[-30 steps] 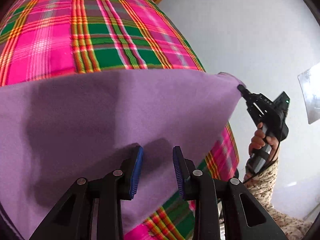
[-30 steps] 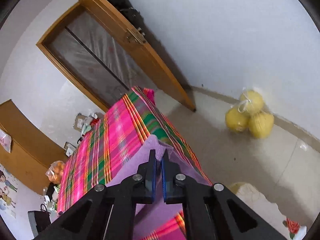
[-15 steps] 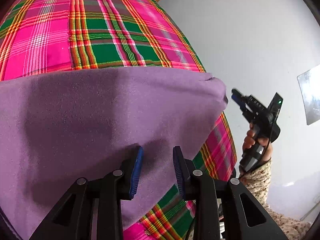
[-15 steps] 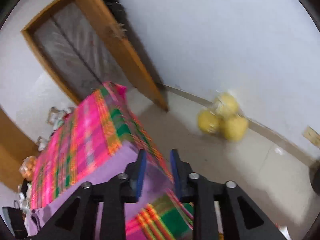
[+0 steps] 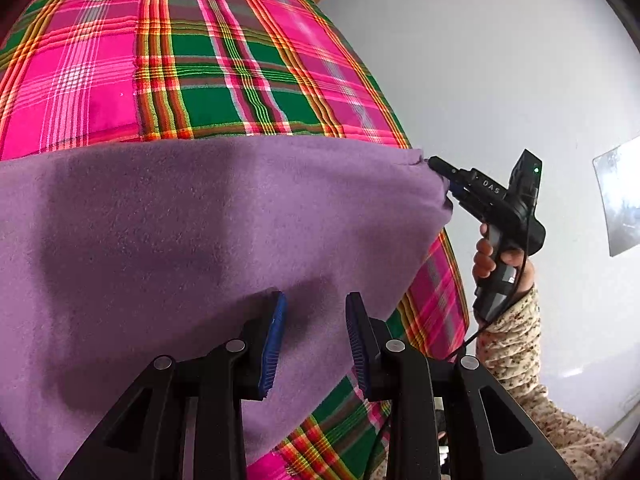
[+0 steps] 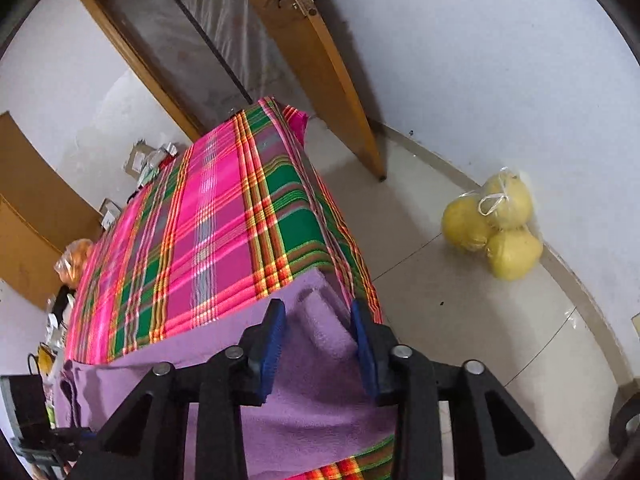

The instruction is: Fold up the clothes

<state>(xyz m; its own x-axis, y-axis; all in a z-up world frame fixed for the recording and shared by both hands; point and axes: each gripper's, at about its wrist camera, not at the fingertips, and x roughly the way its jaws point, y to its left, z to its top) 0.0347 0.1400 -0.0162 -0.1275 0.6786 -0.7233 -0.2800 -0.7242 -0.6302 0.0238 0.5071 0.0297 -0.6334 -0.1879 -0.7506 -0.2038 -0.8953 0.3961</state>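
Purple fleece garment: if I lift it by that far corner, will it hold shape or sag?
Likely sag: the purple fleece garment drapes limply over the plaid-covered table edge. Its fuzzy nap probably grips the right gripper pads well. It looks thick, so folds may spring open.

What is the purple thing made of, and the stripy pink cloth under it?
The purple garment looks like soft fleece: its matte surface is fuzzy and napped, and it drapes thickly. The plaid cloth under it looks like woven cotton or a similar fabric: flat, with fine thread lines visible in the stripes. Neither is certain from looks alone.
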